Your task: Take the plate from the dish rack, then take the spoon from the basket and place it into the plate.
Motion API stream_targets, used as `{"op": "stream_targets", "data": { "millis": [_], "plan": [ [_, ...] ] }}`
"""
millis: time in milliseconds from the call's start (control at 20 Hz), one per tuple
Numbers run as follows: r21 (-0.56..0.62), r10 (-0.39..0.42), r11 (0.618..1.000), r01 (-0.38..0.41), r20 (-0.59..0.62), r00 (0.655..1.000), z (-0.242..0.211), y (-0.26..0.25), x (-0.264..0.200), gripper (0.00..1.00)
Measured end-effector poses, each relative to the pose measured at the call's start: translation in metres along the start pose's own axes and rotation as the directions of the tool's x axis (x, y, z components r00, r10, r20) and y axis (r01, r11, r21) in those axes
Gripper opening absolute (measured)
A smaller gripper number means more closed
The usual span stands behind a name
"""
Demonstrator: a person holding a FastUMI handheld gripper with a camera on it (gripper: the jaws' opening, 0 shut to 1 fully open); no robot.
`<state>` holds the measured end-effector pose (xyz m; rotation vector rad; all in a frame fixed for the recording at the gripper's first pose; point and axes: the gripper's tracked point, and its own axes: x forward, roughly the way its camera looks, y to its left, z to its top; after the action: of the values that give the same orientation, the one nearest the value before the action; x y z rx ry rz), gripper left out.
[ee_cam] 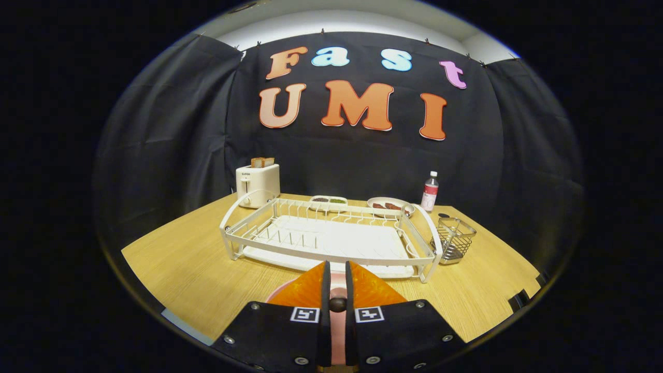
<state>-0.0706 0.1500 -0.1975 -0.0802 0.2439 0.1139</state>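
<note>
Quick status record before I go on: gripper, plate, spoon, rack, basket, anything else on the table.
gripper: fingers nearly closed on a thin dark item, apparently the spoon handle
plate: pink plate on the table under the fingers
dish rack: white dish rack beyond the fingers, no dishes in it
basket: wire basket beside the rack's end
background: toaster, bottle, two food dishes

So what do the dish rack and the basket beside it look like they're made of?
Dish rack: thin wire with a matte white coat, over a white tray, likely plastic. Basket: bare shiny metal wire, probably steel. The fingers are nearly closed on a thin pink edge, seemingly the plate.
</note>
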Motion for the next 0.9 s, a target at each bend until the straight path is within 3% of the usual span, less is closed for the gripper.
{"op": "stream_targets", "data": {
  "millis": [250, 300, 350, 500, 700, 900],
  "plan": [
    [0.089, -0.013, 0.996, 0.024, -0.123, 0.992, -0.035, -0.01, 0.004, 0.2],
    [0.099, -0.022, 0.994, 0.036, -0.137, 0.99, -0.038, -0.014, 0.004, 0.26],
    [0.108, -0.025, 0.993, 0.04, -0.136, 0.99, -0.034, -0.017, -0.001, 0.33],
    [0.119, -0.043, 0.991, 0.056, -0.115, 0.992, -0.019, -0.03, -0.002, 0.71],
    [0.129, -0.073, 0.988, 0.084, -0.088, 0.993, 0.006, -0.054, -0.005, 0.94],
    [0.119, -0.077, 0.989, 0.084, -0.063, 0.995, 0.038, -0.077, -0.006, 0.97]
  ]
}}
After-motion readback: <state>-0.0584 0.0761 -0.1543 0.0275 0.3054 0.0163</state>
